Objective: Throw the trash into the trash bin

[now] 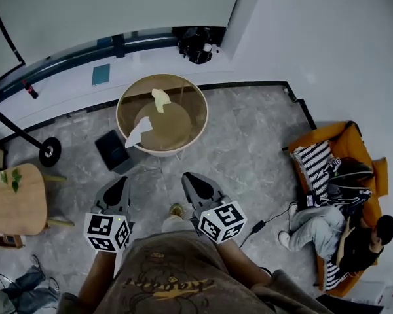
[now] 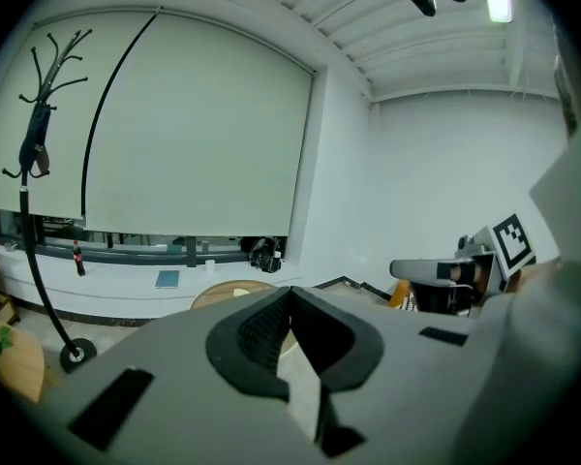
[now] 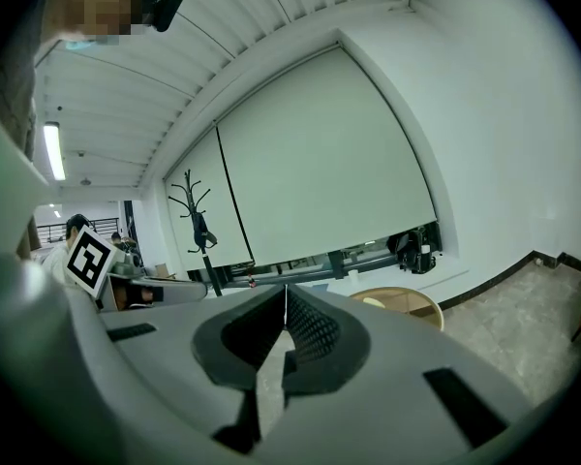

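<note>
In the head view a round glass-topped table (image 1: 196, 120) stands ahead of me on the floor. A crumpled yellowish paper (image 1: 160, 99) and a white paper (image 1: 138, 132) lie on it. A dark square container (image 1: 113, 150), seemingly the bin, stands on the floor against the table's left side. My left gripper (image 1: 121, 183) and right gripper (image 1: 192, 178) are held side by side short of the table. Both are shut and hold nothing. The left gripper view shows shut jaws (image 2: 290, 296) with the table (image 2: 223, 292) beyond. The right gripper view shows shut jaws (image 3: 286, 296) and the table (image 3: 407, 305).
A coat stand's base (image 1: 50, 151) and a small wooden table (image 1: 13, 201) are at the left. An orange sofa (image 1: 360, 149) with a seated person (image 1: 337, 231) is at the right, with a cable (image 1: 265, 224) on the floor nearby. A black bag (image 1: 196, 44) and a teal book (image 1: 100, 74) rest on the window ledge.
</note>
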`<state>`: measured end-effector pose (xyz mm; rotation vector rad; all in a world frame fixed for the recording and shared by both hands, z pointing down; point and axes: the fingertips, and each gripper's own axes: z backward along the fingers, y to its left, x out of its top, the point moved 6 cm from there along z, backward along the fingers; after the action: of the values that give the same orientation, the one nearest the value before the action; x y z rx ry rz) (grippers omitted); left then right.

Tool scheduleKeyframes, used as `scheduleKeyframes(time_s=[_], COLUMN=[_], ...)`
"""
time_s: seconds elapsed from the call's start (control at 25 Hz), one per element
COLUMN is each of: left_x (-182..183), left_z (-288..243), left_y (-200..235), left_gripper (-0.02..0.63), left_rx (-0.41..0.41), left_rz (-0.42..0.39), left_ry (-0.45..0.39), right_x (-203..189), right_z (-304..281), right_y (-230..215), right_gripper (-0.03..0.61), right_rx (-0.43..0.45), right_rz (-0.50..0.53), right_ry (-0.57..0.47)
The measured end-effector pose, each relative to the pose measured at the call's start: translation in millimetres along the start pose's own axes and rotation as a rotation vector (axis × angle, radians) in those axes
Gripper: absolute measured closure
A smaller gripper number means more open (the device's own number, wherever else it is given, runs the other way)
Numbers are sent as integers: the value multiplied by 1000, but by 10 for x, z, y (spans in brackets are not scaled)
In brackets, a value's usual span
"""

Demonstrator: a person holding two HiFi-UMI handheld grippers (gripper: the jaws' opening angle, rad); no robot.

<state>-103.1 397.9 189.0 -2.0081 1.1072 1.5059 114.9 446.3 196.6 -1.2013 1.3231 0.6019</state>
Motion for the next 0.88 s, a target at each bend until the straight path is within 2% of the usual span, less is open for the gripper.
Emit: scheduleKeyframes(time_s=[0.44, 0.88], left_x=[183, 302], left_z=[-644, -1149], left_y=[29, 396], left_gripper=[597, 597], left_rx=[68, 73], left_rz=[32, 49], left_ry=[-8, -1], right_x=[171, 223], right_z=[-484, -1040], right_y=[-486, -770], right_gripper=[558, 558], right_rx=[109, 108], right_rz=[9, -1], right_ry=[46, 93])
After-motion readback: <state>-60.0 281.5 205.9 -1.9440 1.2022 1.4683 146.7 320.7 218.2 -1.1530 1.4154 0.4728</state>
